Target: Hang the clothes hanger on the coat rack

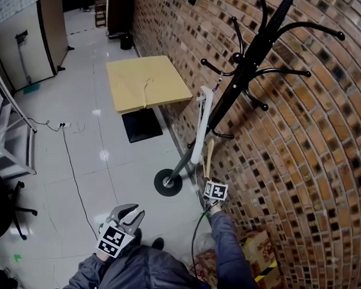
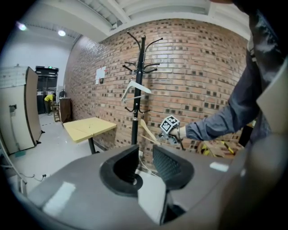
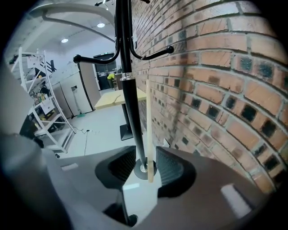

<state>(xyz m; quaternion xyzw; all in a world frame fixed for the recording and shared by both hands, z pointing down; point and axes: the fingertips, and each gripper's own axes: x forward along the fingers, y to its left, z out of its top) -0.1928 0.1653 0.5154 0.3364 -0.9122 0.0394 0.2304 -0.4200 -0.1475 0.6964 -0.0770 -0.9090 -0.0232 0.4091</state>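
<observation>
The black coat rack (image 1: 248,59) stands against the brick wall, and a white hanger (image 1: 202,118) hangs on it. A wooden hanger (image 1: 208,159) hangs lower, beside the pole. Its lower end lies between the jaws of my right gripper (image 1: 208,183). In the right gripper view the wooden bar (image 3: 148,130) runs up from between the jaws, which stand apart without pressing on it. The gripper (image 3: 146,166) is open. The bar's hook is hidden, so I cannot tell whether it sits on a rack arm. My left gripper (image 1: 131,211) hangs low at the left, open and empty (image 2: 144,164).
The rack's round base (image 1: 168,182) rests on the shiny floor close to the brick wall (image 1: 314,164). Behind it stands a yellow table (image 1: 147,82) on a black foot. A cardboard box (image 1: 259,257) lies by the wall near my right arm. A white shelf (image 1: 2,138) and a cable (image 1: 73,170) are at the left.
</observation>
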